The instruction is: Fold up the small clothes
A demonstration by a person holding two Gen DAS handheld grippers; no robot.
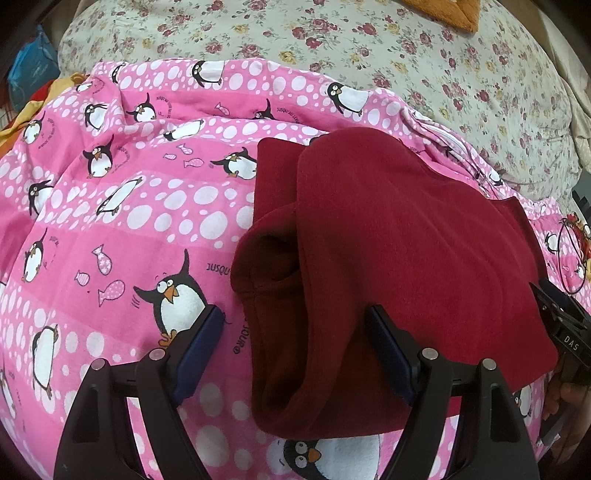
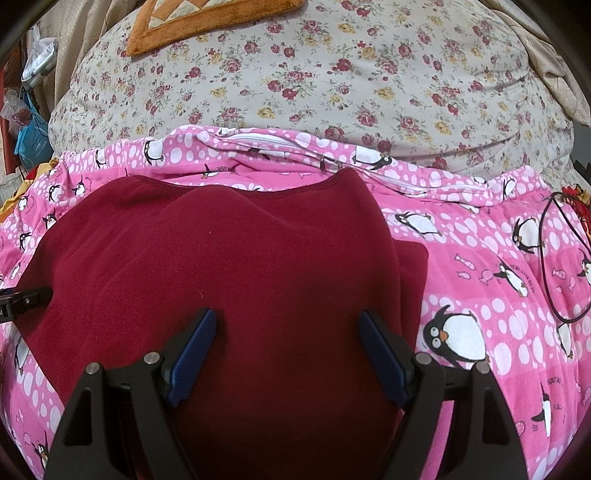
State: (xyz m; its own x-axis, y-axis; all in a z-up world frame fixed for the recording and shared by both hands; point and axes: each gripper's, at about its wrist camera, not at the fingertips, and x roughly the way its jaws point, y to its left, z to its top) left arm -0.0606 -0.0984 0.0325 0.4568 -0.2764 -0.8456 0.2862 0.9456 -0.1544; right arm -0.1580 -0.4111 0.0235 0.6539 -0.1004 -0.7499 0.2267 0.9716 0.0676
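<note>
On the bed, a pink penguin blanket (image 2: pixel 480 295) covers the near half, floral quilt (image 2: pixel 332 74) behind it. Dark red garment (image 2: pixel 221 266) lies on the blanket, partly folded: one flap doubled over, a sleeve or cuff opening (image 1: pixel 269 258) gaping at its left edge.

Left tool (image 1: pixel 295 347) open, holding nothing, fingers straddling the garment's left edge: one over the blanket, the other over red cloth. Right tool (image 2: pixel 286 343) open too, empty, both fingers over the garment's near middle.

Risks, my guess: fleece looks thick and springy, so the top flap may slide or pop open if only one layer is pinched. Blanket underneath is soft and rumpled, so a low grab could catch pink cloth along with the garment and drag both. Left tool's outer finger is closest to that mistake.

Around: orange cushion (image 2: pixel 207 22) far back, well apart. Zipper seam (image 2: pixel 280 142) of the blanket just behind the garment. Thin black cord (image 2: pixel 546 258) looped at right, near the fold area; could snag a wide swing. Nothing else blocks.
</note>
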